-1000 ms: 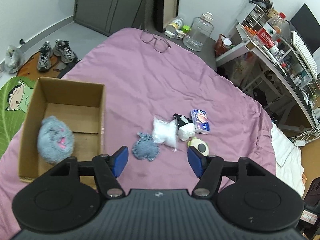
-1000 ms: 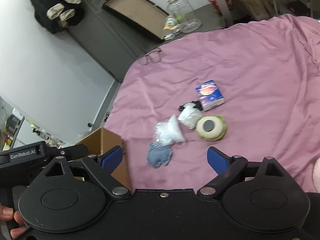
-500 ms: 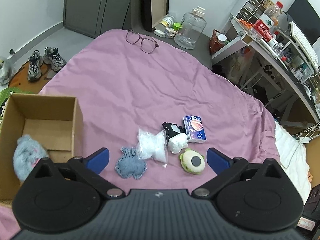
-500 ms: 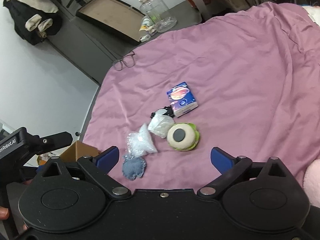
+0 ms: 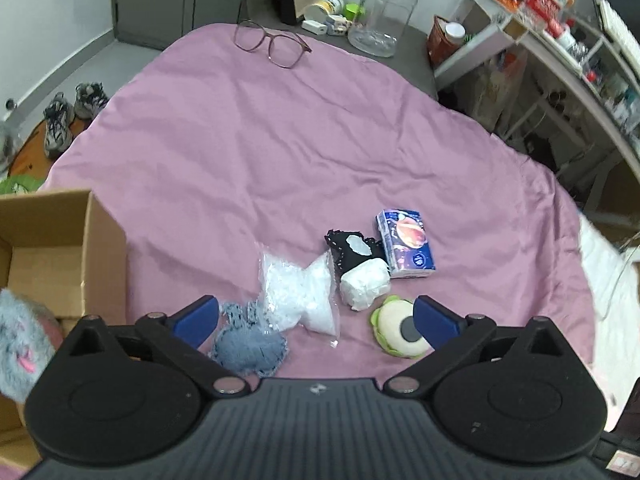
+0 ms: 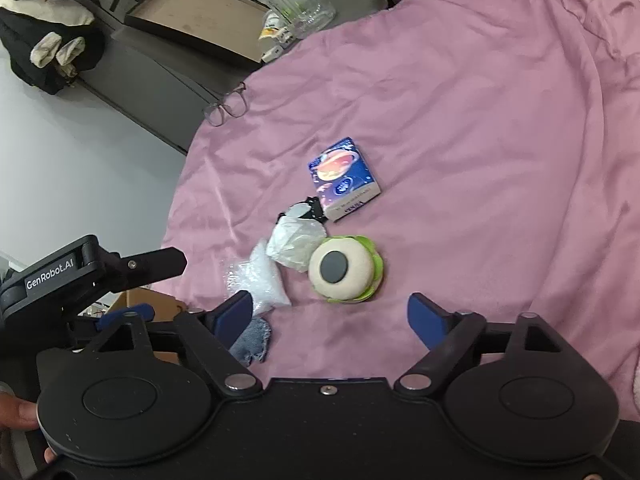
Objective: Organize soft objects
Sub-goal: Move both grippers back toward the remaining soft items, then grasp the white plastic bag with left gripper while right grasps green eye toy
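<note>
Several soft objects lie together on the purple bedspread [image 5: 280, 152]: a blue knitted piece [image 5: 248, 346], a clear bag of white filling [image 5: 298, 294], a white wad on black cloth [image 5: 362, 280], a green-and-cream one-eyed plush [image 5: 394, 330] and a blue tissue pack [image 5: 406, 248]. A grey fluffy plush [image 5: 18, 344] sits in the cardboard box [image 5: 76, 248] at left. My left gripper [image 5: 316, 320] is open and empty, just above the pile. My right gripper [image 6: 330, 316] is open and empty, close to the one-eyed plush [image 6: 344, 268] and the bag [image 6: 260, 276].
Glasses [image 5: 272, 42] lie at the bed's far edge. A clear jug [image 5: 382, 12] and small items stand on the grey surface beyond. Cluttered shelves [image 5: 560, 20] are at right, shoes [image 5: 68, 116] on the floor at left.
The left gripper opened wider and moved right and forward from the box toward the pile. The right gripper moved closer to the one-eyed plush.
</note>
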A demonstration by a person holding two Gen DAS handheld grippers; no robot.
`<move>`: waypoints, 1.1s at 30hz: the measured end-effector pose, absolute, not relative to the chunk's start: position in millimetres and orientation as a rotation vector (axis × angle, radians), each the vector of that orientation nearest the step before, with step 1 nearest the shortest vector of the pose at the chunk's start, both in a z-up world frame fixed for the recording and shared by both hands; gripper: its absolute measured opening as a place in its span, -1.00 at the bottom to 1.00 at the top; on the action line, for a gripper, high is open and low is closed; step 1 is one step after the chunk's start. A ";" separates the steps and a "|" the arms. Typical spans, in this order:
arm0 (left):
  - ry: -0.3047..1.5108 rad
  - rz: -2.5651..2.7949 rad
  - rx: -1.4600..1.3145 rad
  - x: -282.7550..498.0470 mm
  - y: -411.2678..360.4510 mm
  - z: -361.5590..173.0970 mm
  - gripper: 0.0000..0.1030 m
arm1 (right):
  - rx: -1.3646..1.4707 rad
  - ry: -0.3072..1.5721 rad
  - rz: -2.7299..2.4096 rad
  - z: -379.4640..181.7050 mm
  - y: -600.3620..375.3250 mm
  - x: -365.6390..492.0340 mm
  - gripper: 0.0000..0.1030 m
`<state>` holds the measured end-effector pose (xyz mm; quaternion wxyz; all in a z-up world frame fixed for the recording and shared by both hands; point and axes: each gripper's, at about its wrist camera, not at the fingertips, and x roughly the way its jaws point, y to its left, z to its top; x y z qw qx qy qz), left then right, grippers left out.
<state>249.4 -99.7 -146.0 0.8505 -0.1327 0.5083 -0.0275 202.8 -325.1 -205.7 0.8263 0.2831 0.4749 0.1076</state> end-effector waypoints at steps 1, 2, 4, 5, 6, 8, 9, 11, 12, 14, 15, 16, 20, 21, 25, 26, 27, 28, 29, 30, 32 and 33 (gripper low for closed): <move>1.068 -0.057 -0.266 251.1 -101.9 -148.2 0.99 | 0.605 1.011 0.232 -207.5 -325.8 204.2 0.51; 1.066 -0.062 -0.253 253.7 -104.4 -150.4 0.99 | 0.612 1.013 0.239 -210.2 -326.3 205.9 0.49; 1.061 -0.077 -0.237 258.9 -108.7 -154.1 0.98 | 0.617 1.017 0.239 -214.9 -327.5 208.9 0.46; 1.058 -0.084 -0.230 261.7 -111.0 -156.2 0.96 | 0.620 1.020 0.237 -217.2 -328.4 210.4 0.42; 1.056 -0.093 -0.225 264.5 -113.1 -158.2 0.94 | 0.628 1.026 0.235 -219.7 -329.3 211.9 0.40; 1.045 -0.108 -0.213 269.3 -118.0 -162.3 0.94 | 0.640 1.032 0.235 -224.1 -330.7 215.2 0.33; 1.041 -0.119 -0.212 271.3 -119.8 -164.5 0.91 | 0.643 1.032 0.232 -225.8 -331.2 216.8 0.33; 1.043 -0.138 -0.209 275.3 -124.1 -170.4 0.79 | 0.644 1.033 0.232 -228.9 -331.3 220.4 0.32; 1.048 -0.147 -0.206 277.8 -126.3 -173.5 0.70 | 0.642 1.036 0.230 -230.5 -331.0 222.2 0.31; 1.059 -0.160 -0.205 281.4 -129.7 -180.8 0.55 | 0.633 1.045 0.231 -233.9 -329.5 225.7 0.28; 1.065 -0.167 -0.205 283.3 -131.3 -184.3 0.44 | 0.633 1.053 0.232 -236.0 -328.6 227.4 0.26; 1.072 -0.174 -0.206 285.0 -132.4 -188.0 0.38 | 0.635 1.058 0.234 -237.3 -328.2 229.2 0.25; 1.085 -0.190 -0.215 291.7 -136.2 -198.6 0.22 | 0.624 1.071 0.235 -242.6 -325.6 234.6 0.24; 1.085 -0.197 -0.218 293.4 -137.4 -200.4 0.17 | 0.625 1.073 0.236 -243.5 -325.5 235.4 0.23; 1.075 -0.222 -0.220 298.8 -142.9 -204.6 0.07 | 0.617 1.081 0.236 -247.4 -323.8 238.8 0.21; 1.071 -0.226 -0.217 299.6 -144.1 -204.8 0.02 | 0.617 1.082 0.236 -248.1 -323.6 239.4 0.21; 1.067 -0.232 -0.216 300.4 -144.9 -204.5 -0.01 | 0.619 1.083 0.236 -248.6 -323.4 240.1 0.21; 1.063 -0.235 -0.218 300.7 -145.0 -203.6 -0.02 | 0.621 1.083 0.236 -249.1 -323.4 240.8 0.21; 1.056 -0.239 -0.224 301.1 -145.0 -202.1 -0.03 | 0.623 1.084 0.237 -249.4 -323.4 241.2 0.21; 1.048 -0.247 -0.230 301.4 -145.0 -200.9 -0.04 | 0.625 1.084 0.237 -249.4 -324.1 240.5 0.21; 1.039 -0.262 -0.229 302.2 -147.9 -199.9 -0.06 | 0.628 1.083 0.238 -250.0 -324.4 240.5 0.20; 1.043 -0.267 -0.230 302.5 -149.2 -201.2 -0.09 | 0.628 1.082 0.238 -250.1 -324.4 240.4 0.20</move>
